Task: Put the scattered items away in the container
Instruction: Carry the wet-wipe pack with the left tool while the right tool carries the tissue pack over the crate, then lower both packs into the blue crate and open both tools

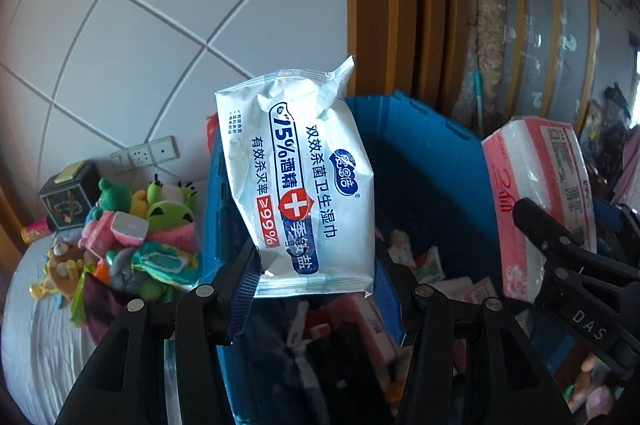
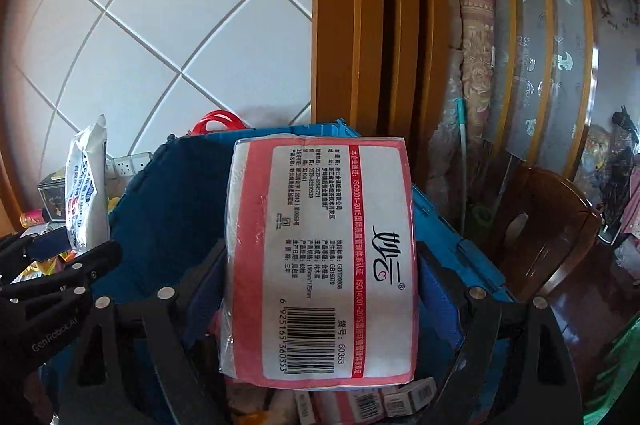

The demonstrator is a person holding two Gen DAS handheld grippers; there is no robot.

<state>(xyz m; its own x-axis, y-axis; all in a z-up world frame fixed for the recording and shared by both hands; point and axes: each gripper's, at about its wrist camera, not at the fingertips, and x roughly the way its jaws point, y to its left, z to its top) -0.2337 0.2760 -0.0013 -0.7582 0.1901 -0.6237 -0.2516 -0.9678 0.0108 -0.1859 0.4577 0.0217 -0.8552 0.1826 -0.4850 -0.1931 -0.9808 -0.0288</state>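
My left gripper [image 1: 316, 261] is shut on a white and blue pack of wet wipes [image 1: 298, 181] and holds it upright over the left rim of the blue crate [image 1: 436, 161]. My right gripper [image 2: 320, 261] is shut on a pink and white tissue pack [image 2: 320, 257] and holds it above the crate [image 2: 168, 209]. The tissue pack also shows at the right of the left wrist view [image 1: 540, 193], and the wipes pack at the left of the right wrist view [image 2: 86, 193]. Several small boxes and packets lie inside the crate.
A pile of plush toys and packets [image 1: 132, 237] lies on the white bed cover [image 1: 36, 329] left of the crate. A dark box [image 1: 70, 199] stands behind them. A wooden chair [image 2: 560, 249] stands right of the crate. A tiled wall and a wooden door frame [image 1: 384, 1] are behind.
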